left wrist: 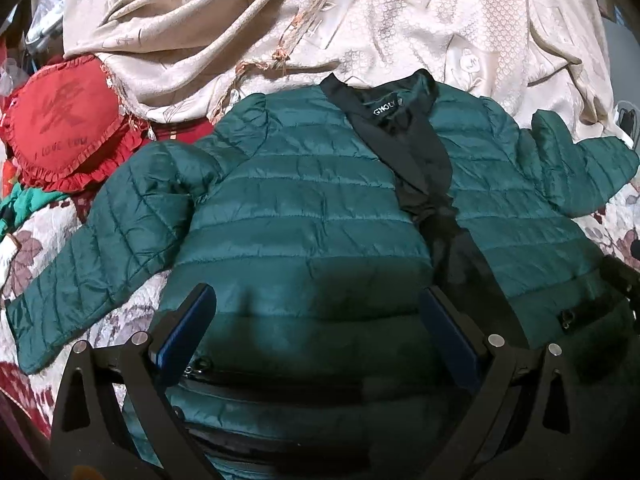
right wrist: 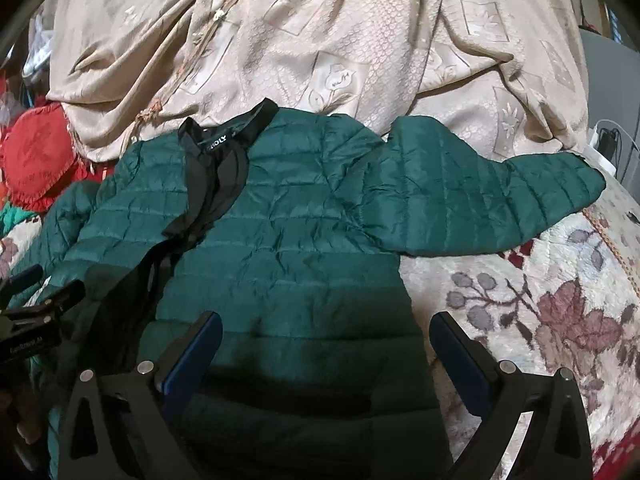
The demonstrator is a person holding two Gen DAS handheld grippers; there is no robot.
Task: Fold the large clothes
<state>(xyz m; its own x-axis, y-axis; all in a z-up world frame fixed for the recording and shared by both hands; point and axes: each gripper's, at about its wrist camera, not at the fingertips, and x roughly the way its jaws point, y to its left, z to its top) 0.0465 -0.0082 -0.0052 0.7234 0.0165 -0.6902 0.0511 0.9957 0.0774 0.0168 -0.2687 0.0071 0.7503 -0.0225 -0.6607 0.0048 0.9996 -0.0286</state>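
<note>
Here, at the bottom of the left wrist view, the left gripper (left wrist: 318,332) hangs with its blue-padded fingers (left wrist: 188,332) spread wide over the lower front of a dark green quilted jacket (left wrist: 304,216), pinching nothing. A zipped pocket (left wrist: 256,384) runs across the fabric just between the finger bases. In the right wrist view the right gripper (right wrist: 324,354) is likewise spread apart and empty; its left finger sits over the jacket's hem area while its right finger (right wrist: 460,356) stands over the floral bedspread (right wrist: 540,312) just beside the jacket's edge. At the lower left of that frame part of the other black tool shows, with small white lettering too blurred to read.

The jacket (right wrist: 288,248) lies face up and open down the front, black lining showing along the placket, both sleeves spread out to the sides. Its sleeve (right wrist: 480,200) reaches toward the right edge of the frame. Inside the black collar (left wrist: 384,96) a label (left wrist: 384,110) reads "GHOLY" as far as can be made out.

Farther off, at the left of the frame, a red frilled cushion (left wrist: 68,124) carries the words "I LOVE YOU". Behind everything, a beige patterned cloth (left wrist: 400,20) lies in folds across the upper frame.
</note>
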